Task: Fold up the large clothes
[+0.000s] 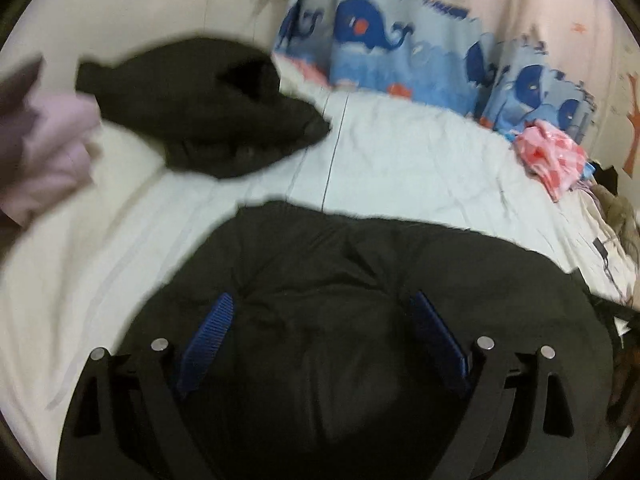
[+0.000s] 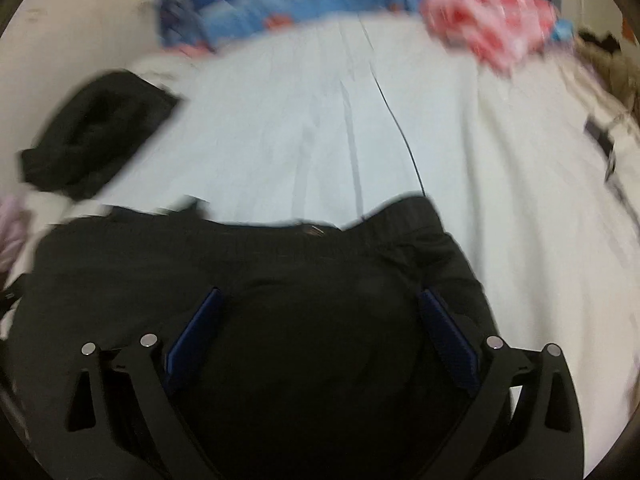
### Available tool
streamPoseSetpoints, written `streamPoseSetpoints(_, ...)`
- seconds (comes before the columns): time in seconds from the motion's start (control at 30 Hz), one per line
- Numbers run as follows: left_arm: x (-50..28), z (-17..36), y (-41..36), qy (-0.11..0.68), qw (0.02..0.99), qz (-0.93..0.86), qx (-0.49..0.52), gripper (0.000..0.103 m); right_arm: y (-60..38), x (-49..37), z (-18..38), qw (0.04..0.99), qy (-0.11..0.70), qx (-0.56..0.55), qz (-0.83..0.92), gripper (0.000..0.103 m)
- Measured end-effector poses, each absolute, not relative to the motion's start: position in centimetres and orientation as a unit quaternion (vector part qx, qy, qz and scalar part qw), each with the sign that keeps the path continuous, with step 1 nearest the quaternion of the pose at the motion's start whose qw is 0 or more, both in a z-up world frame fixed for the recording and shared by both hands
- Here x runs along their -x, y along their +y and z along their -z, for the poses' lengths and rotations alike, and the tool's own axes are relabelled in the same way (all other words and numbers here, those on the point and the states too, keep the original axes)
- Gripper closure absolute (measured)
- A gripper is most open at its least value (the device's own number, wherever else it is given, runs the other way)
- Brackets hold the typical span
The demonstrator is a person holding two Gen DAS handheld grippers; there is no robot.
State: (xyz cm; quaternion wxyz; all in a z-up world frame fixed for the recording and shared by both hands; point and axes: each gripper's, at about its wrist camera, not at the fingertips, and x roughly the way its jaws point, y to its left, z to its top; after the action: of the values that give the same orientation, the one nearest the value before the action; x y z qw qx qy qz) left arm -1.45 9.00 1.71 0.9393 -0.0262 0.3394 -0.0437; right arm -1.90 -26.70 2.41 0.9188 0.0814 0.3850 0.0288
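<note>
Both pairs of jaws stand wide apart, gripping nothing. The left gripper [image 1: 322, 312] and the right gripper [image 2: 320, 308] each hover with blue ribbed pads splayed above the large black garment [image 1: 360, 280], which lies spread on the pale blue-white bedsheet [image 1: 400, 160] at the near edge of the bed. In the right wrist view its gathered waistband [image 2: 312, 236] faces away from the grippers, so it looks like trousers, though the blur leaves that unsure.

Further off on the sheet sit a smaller bundle of black cloth [image 1: 200, 112] to the left, a pink-and-red patterned cloth [image 1: 548, 156] to the right, a lilac cloth [image 1: 44, 148] at the far left edge, and a blue whale-print fabric [image 1: 400, 52] along the wall.

The fold seems barely begun — the garment is flat but not yet doubled over. The main risk is a poor pinch: black cloth against black fingers gives little contrast, so a jaw may close on one layer only and the fold would come up lopsided. The two grippers could also lift unevenly and drag the garment off the near edge — or bunch it into wrinkles.
</note>
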Motion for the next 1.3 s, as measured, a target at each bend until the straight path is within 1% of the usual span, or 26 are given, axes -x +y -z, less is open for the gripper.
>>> streamPoseSetpoints(0.1, 4.3, -2.9, 8.6, 0.301, 0.953, 0.038, 0.004, 0.015, -26.6, 6.7, -3.2, 0.940, 0.336, -0.063, -0.026, 0.007)
streamPoseSetpoints(0.17, 4.9, -2.4, 8.3, 0.303, 0.952, 0.035, -0.007, 0.015, -26.7, 7.7, -0.6, 0.935, 0.351, -0.050, -0.017, 0.007)
streamPoseSetpoints(0.2, 4.8, -1.5, 8.2, 0.316, 0.948, 0.035, -0.010, 0.015, -27.2, 7.4, 2.0, 0.922, 0.381, -0.058, -0.028, 0.007)
streamPoseSetpoints(0.23, 4.5, -0.9, 7.9, 0.330, 0.943, 0.036, -0.008, 0.015, -27.7, 7.5, 2.8, 0.923, 0.375, -0.076, -0.041, 0.007)
streamPoseSetpoints(0.27, 4.4, -0.2, 7.8, 0.337, 0.941, 0.034, -0.005, 0.015, -28.3, 7.6, 2.7, 0.922, 0.375, -0.091, -0.042, 0.007)
streamPoseSetpoints(0.37, 5.4, -0.5, 7.2, 0.330, 0.943, 0.025, -0.024, 0.015, -28.0, 7.9, 1.2, 0.918, 0.386, -0.088, -0.029, 0.007)
streamPoseSetpoints(0.53, 7.0, -0.9, 6.7, 0.319, 0.946, 0.036, -0.049, 0.015, -25.3, 9.9, -3.5, 0.939, 0.334, -0.052, -0.059, 0.007)
streamPoseSetpoints(0.6, 7.2, -0.5, 7.0, 0.323, 0.945, 0.033, -0.047, 0.015, -24.1, 9.7, -3.9, 0.943, 0.327, -0.033, -0.061, 0.007)
streamPoseSetpoints(0.67, 7.4, -0.1, 7.2, 0.322, 0.945, 0.028, -0.047, 0.015, -22.1, 8.6, -2.0, 0.931, 0.360, -0.003, -0.059, 0.007)
streamPoseSetpoints(0.7, 7.5, 0.0, 7.3, 0.325, 0.944, 0.029, -0.046, 0.015, -21.1, 7.5, 0.5, 0.912, 0.403, 0.016, -0.073, 0.007)
streamPoseSetpoints(0.73, 7.6, 0.1, 7.4, 0.328, 0.943, 0.029, -0.043, 0.015, -21.0, 7.5, 1.2, 0.910, 0.407, 0.013, -0.078, 0.007)
streamPoseSetpoints(0.8, 8.0, -0.5, 7.6, 0.331, 0.942, 0.027, -0.040, 0.015, -21.3, 7.3, 0.3, 0.903, 0.423, 0.004, -0.071, 0.007)
streamPoseSetpoints(0.83, 8.4, -1.1, 7.6, 0.324, 0.945, 0.031, -0.039, 0.015, -21.6, 7.4, -0.7, 0.906, 0.416, -0.011, -0.076, 0.007)
streamPoseSetpoints(0.87, 9.0, -1.7, 7.4, 0.308, 0.950, 0.033, -0.048, 0.015, -21.7, 7.6, -2.4, 0.916, 0.392, -0.019, -0.081, 0.007)
streamPoseSetpoints(0.97, 9.3, -2.4, 6.6, 0.290, 0.954, 0.030, -0.074, 0.015, -20.6, 6.2, -6.2, 0.931, 0.356, -0.010, -0.083, 0.007)
streamPoseSetpoints(1.07, 8.7, -2.1, 6.6, 0.294, 0.953, 0.031, -0.064, 0.015, -18.5, 3.3, -7.3, 0.934, 0.347, -0.001, -0.088, 0.007)
streamPoseSetpoints(1.13, 8.2, -1.2, 6.9, 0.309, 0.949, 0.026, -0.053, 0.015, -16.3, 0.5, -5.2, 0.922, 0.377, 0.011, -0.092, 0.007)
streamPoseSetpoints(1.17, 7.8, -0.4, 7.2, 0.322, 0.945, 0.027, -0.046, 0.015, -14.8, -1.3, -2.2, 0.899, 0.426, 0.029, -0.100, 0.007)
streamPoseSetpoints(1.2, 7.7, 0.1, 7.5, 0.325, 0.945, 0.029, -0.038, 0.014, -14.1, -2.1, -0.5, 0.883, 0.455, 0.034, -0.113, 0.006)
streamPoseSetpoints(1.23, 7.7, 0.5, 7.9, 0.321, 0.946, 0.028, -0.030, 0.012, -13.8, -2.4, 0.1, 0.877, 0.465, 0.032, -0.120, 0.006)
streamPoseSetpoints(1.3, 7.5, 0.7, 8.6, 0.334, 0.942, 0.022, -0.024, 0.011, -14.2, -2.4, -0.6, 0.867, 0.480, 0.032, -0.126, 0.006)
